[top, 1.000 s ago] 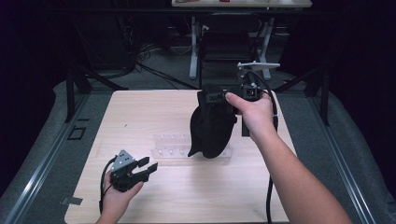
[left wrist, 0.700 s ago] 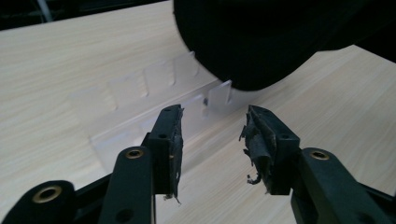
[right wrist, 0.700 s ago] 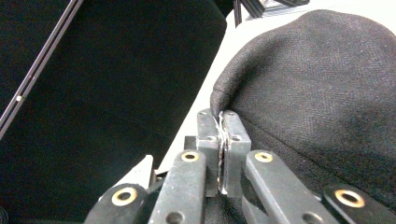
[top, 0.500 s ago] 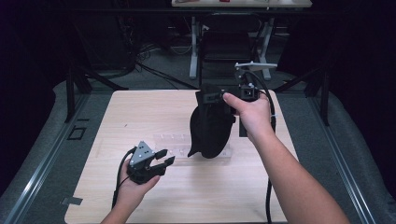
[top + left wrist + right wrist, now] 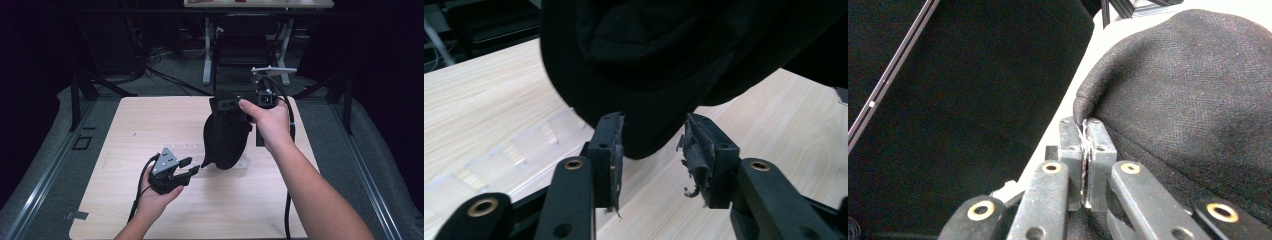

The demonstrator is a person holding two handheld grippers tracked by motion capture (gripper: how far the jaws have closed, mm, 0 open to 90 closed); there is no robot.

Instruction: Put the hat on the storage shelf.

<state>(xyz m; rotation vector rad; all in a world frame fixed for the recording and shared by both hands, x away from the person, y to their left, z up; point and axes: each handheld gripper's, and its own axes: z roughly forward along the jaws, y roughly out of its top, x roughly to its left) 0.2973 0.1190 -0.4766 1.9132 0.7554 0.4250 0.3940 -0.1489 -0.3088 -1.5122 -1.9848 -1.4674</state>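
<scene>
Hanging above the pale woodgrain tabletop, a black woven-fabric hat is dangling from the right tool, pinched tight on its edge. The left tool, jaws apart and just closing, is flanking the rounded brim; the high view is adding a clear plastic tray.

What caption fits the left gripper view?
Left claw, jaws apart, nearing the lower edge of a hanging black cap above the wooden table.

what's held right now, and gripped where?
Right gripper is shut on the black cap's top edge. Left gripper holds nothing, jaws closing near its lower edge.
</scene>
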